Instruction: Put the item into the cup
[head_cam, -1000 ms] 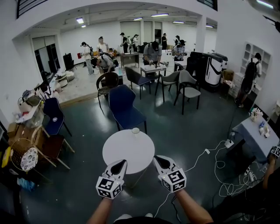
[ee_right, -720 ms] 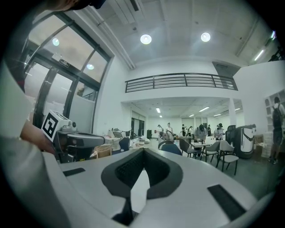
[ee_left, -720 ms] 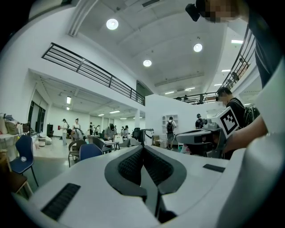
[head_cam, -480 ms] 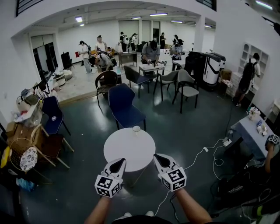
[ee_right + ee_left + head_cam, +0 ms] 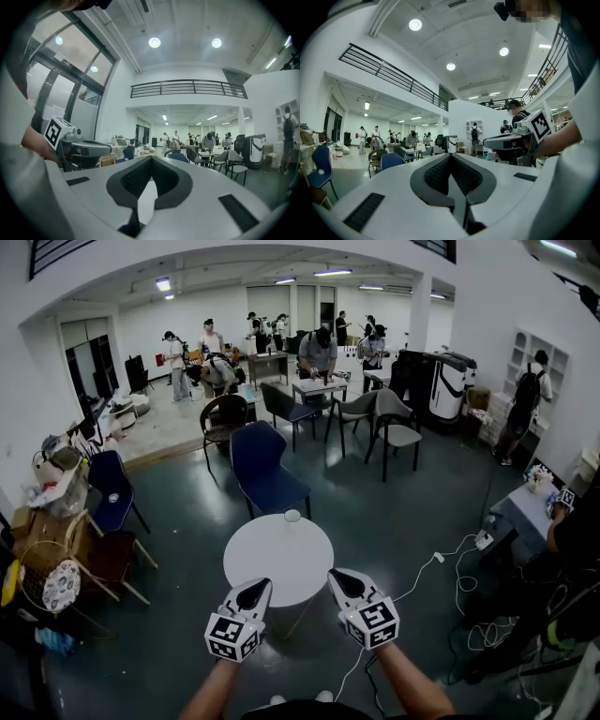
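Left tongs (image 5: 255, 592) and right tongs (image 5: 339, 582) are hanging side by side, both pinched tight with nothing in them. Just ahead, a cup (image 5: 292, 516) is sitting at the far edge of a round white table (image 5: 272, 563). Past that, a blue chair (image 5: 265, 470) is standing on the dark floor (image 5: 187, 521), with people (image 5: 319, 352) working far behind.

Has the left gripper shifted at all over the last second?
No. The left gripper sits in the same spot as before, just off the near edge of the round white table, and points toward it as it did then.
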The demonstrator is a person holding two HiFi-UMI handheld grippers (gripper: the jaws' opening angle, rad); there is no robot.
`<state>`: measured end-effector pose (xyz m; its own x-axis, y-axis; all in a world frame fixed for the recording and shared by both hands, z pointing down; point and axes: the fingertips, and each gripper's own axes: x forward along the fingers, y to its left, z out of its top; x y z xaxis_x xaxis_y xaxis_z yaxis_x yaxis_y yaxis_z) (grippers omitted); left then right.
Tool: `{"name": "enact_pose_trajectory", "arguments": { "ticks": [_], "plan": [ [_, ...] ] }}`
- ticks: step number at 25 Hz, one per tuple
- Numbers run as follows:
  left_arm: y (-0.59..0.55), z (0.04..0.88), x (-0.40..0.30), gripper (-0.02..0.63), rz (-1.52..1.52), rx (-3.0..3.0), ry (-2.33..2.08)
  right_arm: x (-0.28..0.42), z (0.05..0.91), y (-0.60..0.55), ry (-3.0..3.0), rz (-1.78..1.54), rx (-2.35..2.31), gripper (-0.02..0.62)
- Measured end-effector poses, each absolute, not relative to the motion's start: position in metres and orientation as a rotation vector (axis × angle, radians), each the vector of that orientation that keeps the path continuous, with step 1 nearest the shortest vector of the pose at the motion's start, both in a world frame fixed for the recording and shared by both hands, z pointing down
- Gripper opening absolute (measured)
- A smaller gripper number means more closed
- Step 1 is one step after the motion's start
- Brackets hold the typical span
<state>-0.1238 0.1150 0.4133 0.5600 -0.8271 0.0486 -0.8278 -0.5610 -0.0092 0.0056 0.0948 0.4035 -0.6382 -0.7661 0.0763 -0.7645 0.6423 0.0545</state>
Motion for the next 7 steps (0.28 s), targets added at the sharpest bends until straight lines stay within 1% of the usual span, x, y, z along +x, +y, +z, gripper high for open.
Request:
{"name": "enact_pose_trajectory", "arguments": {
  "ticks": [7],
  "plan": [
    [0.1135, 0.409, -0.1314, 0.017, 0.079, 2.783, -1.464, -0.0049, 0.4039, 0.0947, -2.756, -0.033, 1.287, 0.017]
  ]
}}
